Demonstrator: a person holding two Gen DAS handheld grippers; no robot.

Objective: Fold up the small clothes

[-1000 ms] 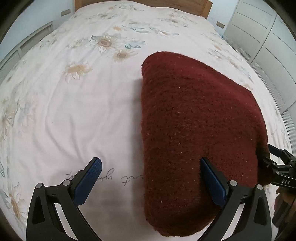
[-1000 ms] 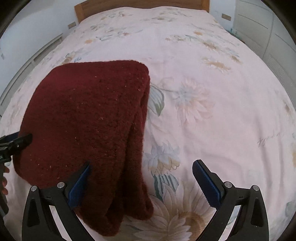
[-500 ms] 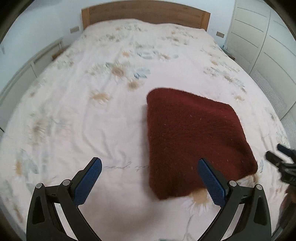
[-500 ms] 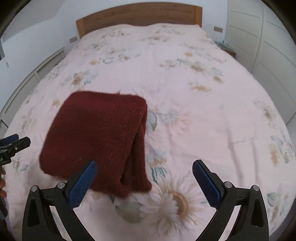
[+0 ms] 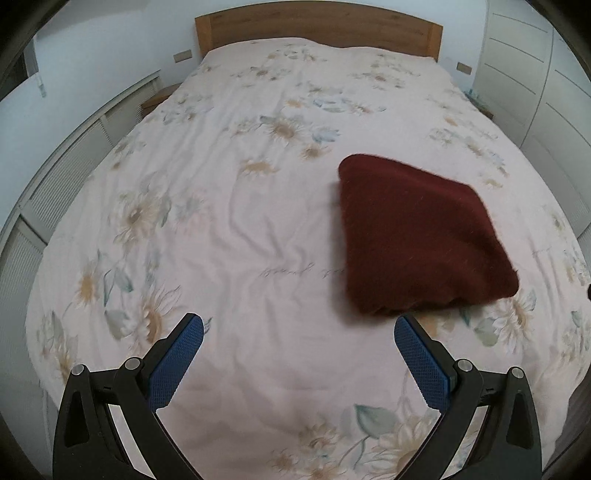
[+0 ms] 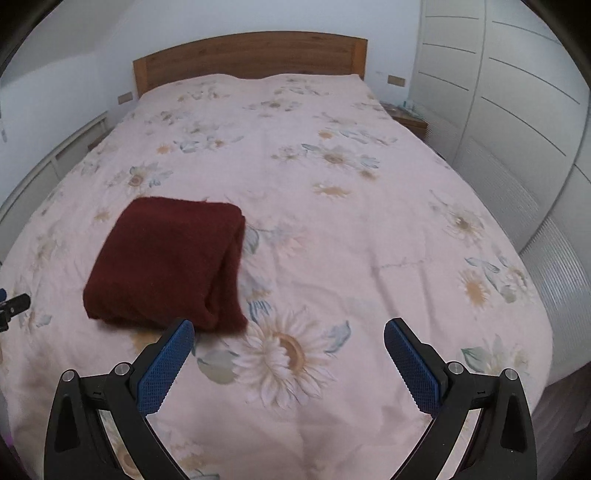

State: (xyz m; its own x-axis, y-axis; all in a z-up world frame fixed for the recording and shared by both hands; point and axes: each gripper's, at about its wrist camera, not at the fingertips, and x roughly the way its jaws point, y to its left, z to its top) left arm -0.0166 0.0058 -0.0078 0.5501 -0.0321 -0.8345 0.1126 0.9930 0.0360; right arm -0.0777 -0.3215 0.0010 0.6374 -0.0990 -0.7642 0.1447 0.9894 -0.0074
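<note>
A dark red knitted garment (image 5: 417, 236) lies folded into a thick rectangle on the bed; it also shows in the right wrist view (image 6: 166, 262). My left gripper (image 5: 295, 328) is open and empty, held above the bed, near and to the left of the garment's near edge. My right gripper (image 6: 288, 332) is open and empty, near and to the right of the garment. Neither gripper touches the garment. A tip of the left gripper (image 6: 14, 304) shows at the left edge of the right wrist view.
The bed has a pale pink floral cover (image 5: 258, 184) and a wooden headboard (image 5: 317, 33) at the far end. White wardrobe doors (image 6: 517, 110) stand along the right side. A white slatted unit (image 5: 74, 158) runs along the left. A small bedside table (image 6: 406, 118) stands at the far right.
Both grippers have pulled back and up from the folded garment, which now looks smaller and lies untouched. Both stayed open.
</note>
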